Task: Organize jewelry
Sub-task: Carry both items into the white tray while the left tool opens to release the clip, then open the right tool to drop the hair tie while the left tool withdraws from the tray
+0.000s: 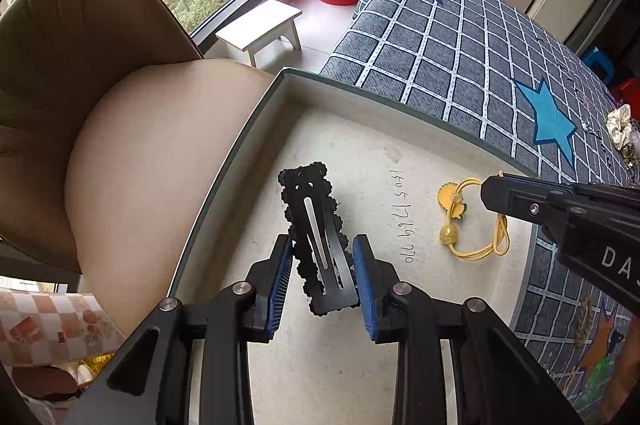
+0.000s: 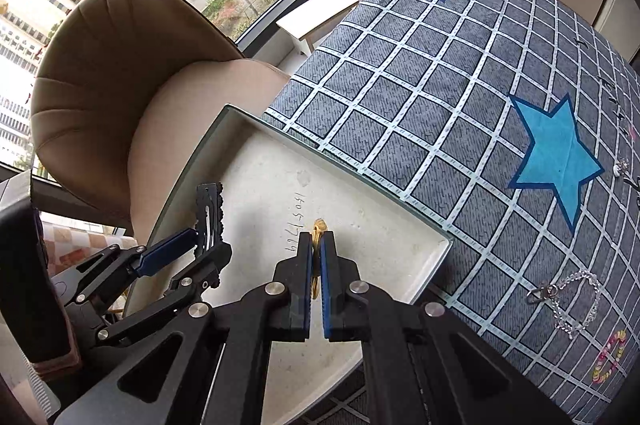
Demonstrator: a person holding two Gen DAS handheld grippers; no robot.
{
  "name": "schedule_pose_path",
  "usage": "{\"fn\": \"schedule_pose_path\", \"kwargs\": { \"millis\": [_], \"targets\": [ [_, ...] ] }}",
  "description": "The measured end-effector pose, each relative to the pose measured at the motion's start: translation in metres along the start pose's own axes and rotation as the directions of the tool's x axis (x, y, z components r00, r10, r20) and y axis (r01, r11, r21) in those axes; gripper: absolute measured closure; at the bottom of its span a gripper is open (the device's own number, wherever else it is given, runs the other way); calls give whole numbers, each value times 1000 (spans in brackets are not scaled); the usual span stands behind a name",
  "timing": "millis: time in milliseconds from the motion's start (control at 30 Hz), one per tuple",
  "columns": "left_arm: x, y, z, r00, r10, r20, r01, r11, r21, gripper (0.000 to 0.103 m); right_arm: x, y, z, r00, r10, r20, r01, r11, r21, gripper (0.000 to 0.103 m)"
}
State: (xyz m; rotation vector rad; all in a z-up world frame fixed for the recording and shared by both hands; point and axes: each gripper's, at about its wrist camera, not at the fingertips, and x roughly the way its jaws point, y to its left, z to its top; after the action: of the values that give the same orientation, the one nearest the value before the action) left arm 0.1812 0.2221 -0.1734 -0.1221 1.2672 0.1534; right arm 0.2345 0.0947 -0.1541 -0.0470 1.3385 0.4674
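Left wrist: tray (image 1: 224, 185) holds one black hair clip (image 1: 318, 239) and one yellow hair tie (image 1: 476, 221). Left gripper (image 1: 322, 275) pinches the clip's lower end between blue pads.

Right wrist: right gripper (image 2: 316, 267), fingers narrow, clamps the yellow tie over the tray; one chain bracelet (image 2: 576, 299) lies on the bedspread (image 2: 440, 97).

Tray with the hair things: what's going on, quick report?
Left gripper shut on black hair clip over tray. Right gripper shut on yellow hair tie. Nothing blocking.
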Motion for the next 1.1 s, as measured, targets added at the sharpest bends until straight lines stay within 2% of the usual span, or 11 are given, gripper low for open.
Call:
{"fn": "schedule_pose_path", "kwargs": {
  "millis": [367, 433, 467, 633, 700, 733, 767, 833, 967, 1067, 1100],
  "targets": [
    [22, -11, -4, 998, 48, -29, -48, 999, 22, 63, 37, -22, -4, 993, -52, -101, 54, 998, 22, 99],
    [22, -14, -3, 997, 79, -26, -78, 996, 34, 46, 37, -22, -4, 994, -54, -94, 56, 998, 20, 99],
    [20, -15, -3, 995, 99, -18, -99, 995, 33, 30, 37, -21, -3, 994, -59, -96, 61, 998, 16, 99],
    [8, -16, -5, 994, 109, 8, -109, 993, 37, 30, 36, -15, -3, 993, -58, -100, 60, 998, 17, 97],
    [4, -17, -7, 992, 123, 13, -124, 991, 48, 30, 30, -12, -2, 994, -56, -90, 58, 998, 15, 91],
    [2, -17, -7, 992, 126, 14, -126, 991, 47, 30, 25, -11, -2, 995, -53, -83, 55, 998, 15, 79],
    [-1, -17, -8, 992, 125, 15, -126, 991, 43, 30, 17, -12, -2, 996, -49, -74, 50, 999, 16, 59],
    [-7, -15, -9, 992, 124, 17, -125, 992, 33, 30, 7, -10, -6, 998, -47, -47, 48, 999, 17, 41],
    [-20, -13, -16, 992, 126, 21, -126, 992, 20, 30, -14, -5, -6, 999, -45, -19, 45, 999, 13, 39],
    [-31, -14, -21, 991, 127, 31, -127, 992, 17, 0, -28, -4, -10, 998, -61, -3, 61, 998, 6, 33],
    [-37, -15, -24, 990, 130, 48, -131, 991, 19, 0, -32, -5, -11, 998, -67, 2, 67, 998, 3, 33]
  ]
}}
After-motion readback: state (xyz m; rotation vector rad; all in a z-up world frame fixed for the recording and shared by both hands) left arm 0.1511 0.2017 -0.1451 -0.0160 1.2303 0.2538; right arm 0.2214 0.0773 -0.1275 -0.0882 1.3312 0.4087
